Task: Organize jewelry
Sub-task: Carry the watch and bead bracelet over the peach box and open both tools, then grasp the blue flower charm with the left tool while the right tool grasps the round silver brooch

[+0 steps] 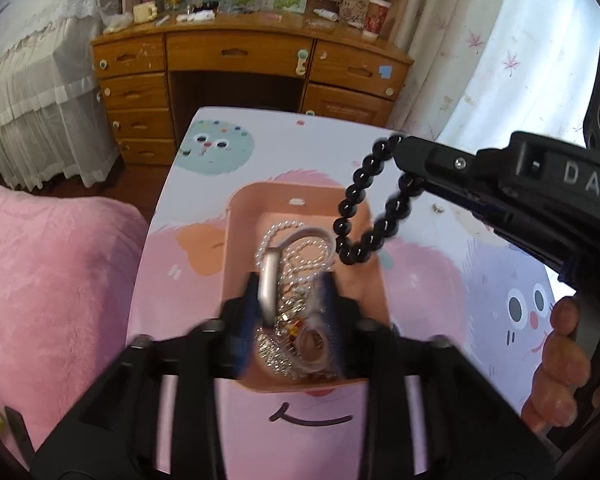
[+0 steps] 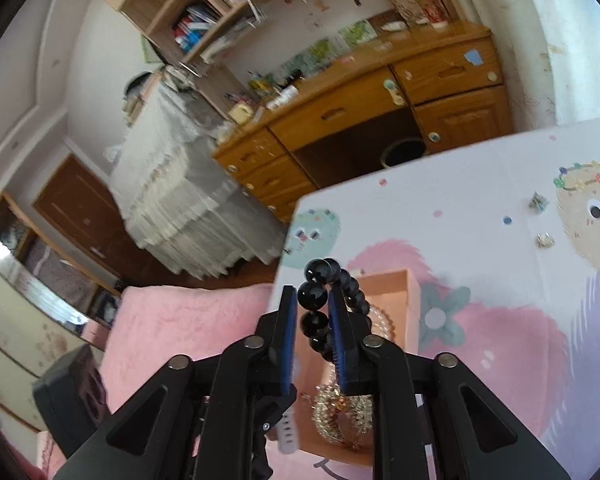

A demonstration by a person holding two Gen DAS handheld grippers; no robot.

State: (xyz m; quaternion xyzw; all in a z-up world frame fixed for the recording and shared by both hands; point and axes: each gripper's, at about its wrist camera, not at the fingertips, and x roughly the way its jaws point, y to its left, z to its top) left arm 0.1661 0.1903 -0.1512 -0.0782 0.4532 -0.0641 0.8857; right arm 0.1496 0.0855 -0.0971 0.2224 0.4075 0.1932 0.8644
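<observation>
A pink open box [image 1: 260, 208] sits on the cartoon-print table and holds a pearl chain [image 1: 300, 248], a silver bangle [image 1: 270, 284] and several sparkly pieces. My left gripper [image 1: 290, 284] hovers low over the box, jaws apart and blurred, around the bangle; I cannot tell whether it touches it. My right gripper [image 2: 310, 298] is shut on a black bead bracelet [image 2: 315, 295], which hangs as a loop above the box's right side in the left wrist view [image 1: 364, 208]. The box also shows in the right wrist view [image 2: 396, 280], below the right gripper.
Two small jewelry pieces [image 2: 545, 239] [image 2: 538, 201] lie loose on the table [image 2: 480, 208] at the right. A pink blanket [image 1: 52, 272] lies left of the table. A wooden desk [image 1: 240, 64] with drawers stands behind it, and curtains [image 1: 480, 52] hang at the right.
</observation>
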